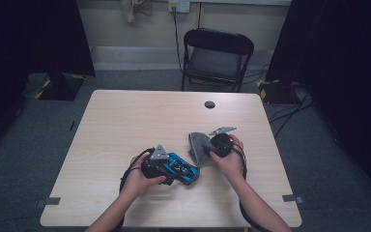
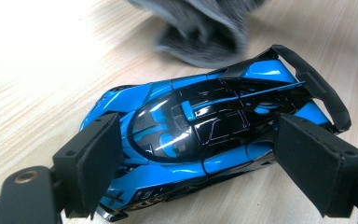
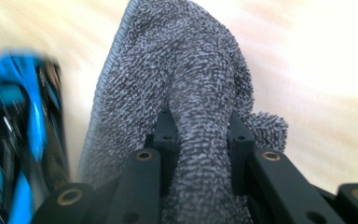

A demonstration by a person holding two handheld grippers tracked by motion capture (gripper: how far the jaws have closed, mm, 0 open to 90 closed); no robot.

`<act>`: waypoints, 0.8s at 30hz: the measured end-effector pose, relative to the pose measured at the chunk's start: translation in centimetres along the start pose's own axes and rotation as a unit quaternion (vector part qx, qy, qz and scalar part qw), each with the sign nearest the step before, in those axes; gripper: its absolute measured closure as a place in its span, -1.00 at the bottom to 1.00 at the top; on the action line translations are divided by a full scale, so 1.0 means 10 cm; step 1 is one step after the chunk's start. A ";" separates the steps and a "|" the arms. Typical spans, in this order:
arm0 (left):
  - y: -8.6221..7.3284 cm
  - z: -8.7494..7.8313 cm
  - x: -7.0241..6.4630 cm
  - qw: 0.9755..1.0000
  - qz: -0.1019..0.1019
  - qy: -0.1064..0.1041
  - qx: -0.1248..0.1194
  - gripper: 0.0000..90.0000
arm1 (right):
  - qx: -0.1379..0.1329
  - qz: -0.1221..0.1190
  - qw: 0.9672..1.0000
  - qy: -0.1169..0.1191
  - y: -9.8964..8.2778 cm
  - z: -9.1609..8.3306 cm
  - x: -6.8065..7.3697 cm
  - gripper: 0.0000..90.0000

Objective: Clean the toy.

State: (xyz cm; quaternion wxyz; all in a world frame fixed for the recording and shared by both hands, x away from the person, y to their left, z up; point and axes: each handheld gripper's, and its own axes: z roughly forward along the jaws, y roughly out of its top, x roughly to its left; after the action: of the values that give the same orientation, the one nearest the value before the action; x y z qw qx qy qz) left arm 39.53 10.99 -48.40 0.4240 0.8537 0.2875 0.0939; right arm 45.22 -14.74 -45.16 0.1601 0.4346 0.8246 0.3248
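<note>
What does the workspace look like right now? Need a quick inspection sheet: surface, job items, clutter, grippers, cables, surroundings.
Surface: light wood table, round dark port near the far edge.
Job's things: blue and black toy car flat on the table; grey cloth bunched, beside the car.
Clutter: nothing seen.
Grippers: left gripper straddles the car, pads at its sides, contact not certain; right gripper shut on a fold of the cloth.
Cables: black cable loops from the left gripper; another runs along the right forearm.
Surroundings: black folding chair behind the table, wall socket, floor cables at right, dark curtains either side.
</note>
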 end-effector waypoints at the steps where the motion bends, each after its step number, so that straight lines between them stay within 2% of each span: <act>1: 0.00 0.00 0.00 1.000 -0.001 0.000 0.000 -0.66 | -0.004 0.002 1.000 0.000 0.06 0.01 0.01 0.61; 2: 0.00 0.00 0.00 1.000 -0.001 0.000 0.000 -0.66 | -0.009 0.007 1.000 -0.002 0.11 0.03 0.02 0.61; 4: 0.00 0.00 0.00 1.000 -0.001 -0.001 0.001 -0.66 | -0.014 0.021 1.000 0.012 0.21 0.09 0.05 0.61; 5: 0.00 0.00 0.00 1.000 -0.001 0.000 0.000 -0.66 | -0.018 0.022 1.000 0.009 0.25 0.12 0.08 0.61; 9: 0.00 0.00 0.01 1.000 0.000 -0.001 -0.002 -0.66 | -0.017 0.014 1.000 0.005 0.39 0.29 0.25 0.61; 12: -0.01 0.00 0.00 1.000 0.001 -0.001 -0.003 -0.66 | -0.019 0.010 1.000 0.007 0.44 0.39 0.34 0.60; 13: -0.01 0.00 0.00 1.000 0.001 0.000 -0.003 -0.66 | -0.016 0.009 1.000 0.007 0.44 0.42 0.38 0.60; 16: -0.01 0.00 0.00 1.000 0.001 0.000 -0.004 -0.66 | -0.003 -0.012 1.000 0.007 0.40 0.49 0.46 0.60; 18: -0.02 0.00 0.00 1.000 0.001 -0.001 -0.005 -0.66 | 0.004 -0.015 1.000 0.019 0.35 0.50 0.48 0.60; 20: -0.02 0.00 0.00 1.000 0.001 0.000 -0.006 -0.66 | 0.011 -0.022 0.999 0.021 0.29 0.49 0.48 0.60; 21: -0.02 0.00 0.00 1.000 0.000 0.000 -0.005 -0.66 | 0.014 -0.025 0.999 0.032 0.26 0.47 0.47 0.60; 24: -0.01 0.00 0.00 1.000 0.001 0.000 -0.003 -0.66 | 0.017 -0.038 0.998 0.041 0.19 0.42 0.48 0.59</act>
State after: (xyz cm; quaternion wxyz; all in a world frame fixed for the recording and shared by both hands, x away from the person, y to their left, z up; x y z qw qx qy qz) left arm 39.50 11.02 -48.47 0.4261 0.8527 0.2869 0.0954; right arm 45.94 -8.42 -46.89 0.1313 0.3921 0.8518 0.3215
